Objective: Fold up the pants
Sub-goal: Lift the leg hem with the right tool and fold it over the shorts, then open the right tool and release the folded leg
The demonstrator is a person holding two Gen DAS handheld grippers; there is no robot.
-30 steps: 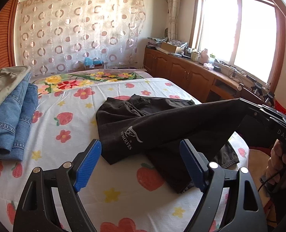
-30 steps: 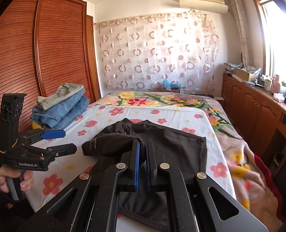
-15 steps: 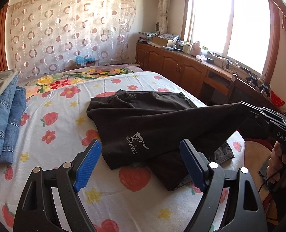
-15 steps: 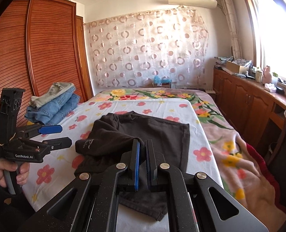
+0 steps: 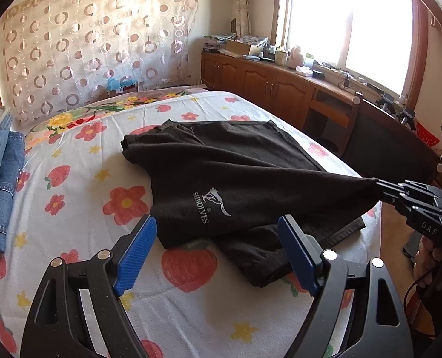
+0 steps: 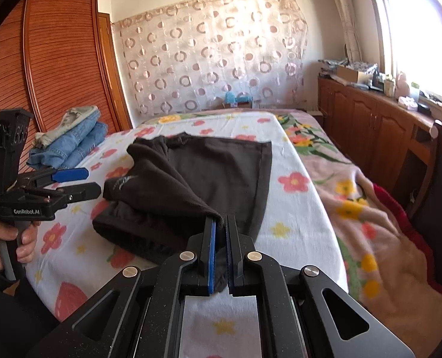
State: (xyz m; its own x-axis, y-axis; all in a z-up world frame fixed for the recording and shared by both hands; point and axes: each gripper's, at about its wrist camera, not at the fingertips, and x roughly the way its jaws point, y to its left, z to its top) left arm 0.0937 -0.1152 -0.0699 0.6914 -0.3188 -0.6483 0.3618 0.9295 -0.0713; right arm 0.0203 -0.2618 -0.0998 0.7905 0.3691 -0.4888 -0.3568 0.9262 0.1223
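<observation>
Black pants [image 5: 221,176] [image 6: 191,176] with a white logo lie partly folded on the flowered bed sheet [image 5: 80,208]. My right gripper [image 6: 220,223] is shut on a corner of the pants and holds that corner lifted and stretched off the bed's right side; it also shows as the right gripper [image 5: 380,186] in the left wrist view. My left gripper [image 5: 218,238] is open, blue pads wide apart, just above the near folded edge by the logo, with nothing between them. From the right wrist, the left gripper [image 6: 83,182] hovers beside the pants' left edge.
Folded blue jeans [image 5: 0,179] [image 6: 71,143] are stacked at the bed's left side. A wooden cabinet [image 5: 280,89] with clutter runs under the window at right. A wooden wardrobe [image 6: 56,68] stands left. A pink blanket [image 6: 370,223] hangs over the bed's right edge.
My left gripper has moved closer to the pants' near folded edge, still open. The right gripper keeps its grip on the stretched corner and has tilted slightly.
</observation>
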